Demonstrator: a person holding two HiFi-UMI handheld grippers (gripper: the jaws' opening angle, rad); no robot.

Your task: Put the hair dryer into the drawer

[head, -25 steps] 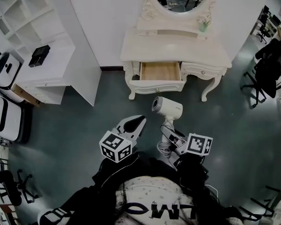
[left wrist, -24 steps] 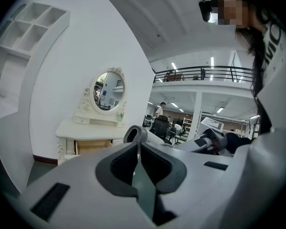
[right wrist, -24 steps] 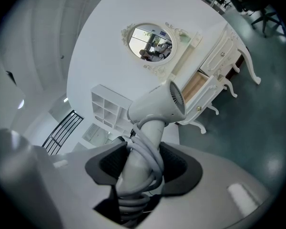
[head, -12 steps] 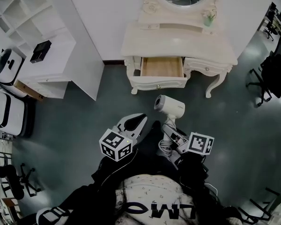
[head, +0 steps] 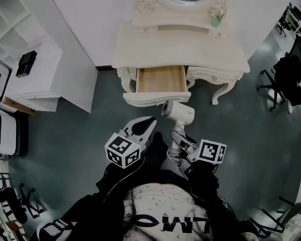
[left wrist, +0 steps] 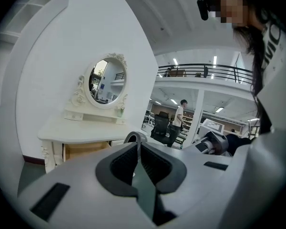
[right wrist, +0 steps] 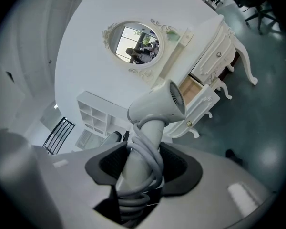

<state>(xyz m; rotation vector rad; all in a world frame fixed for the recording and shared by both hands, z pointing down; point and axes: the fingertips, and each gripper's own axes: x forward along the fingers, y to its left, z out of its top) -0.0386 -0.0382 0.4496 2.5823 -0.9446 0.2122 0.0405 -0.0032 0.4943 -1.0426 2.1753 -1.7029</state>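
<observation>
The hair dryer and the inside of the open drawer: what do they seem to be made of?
The hair dryer: probably moulded plastic, white, smooth with a soft sheen on its rounded body. Its cord, wound round the handle, looks like grey rubbery sheathing. The drawer: inside seems bare light wood, matt tan; its front is painted cream. Grain is too small to see.
</observation>
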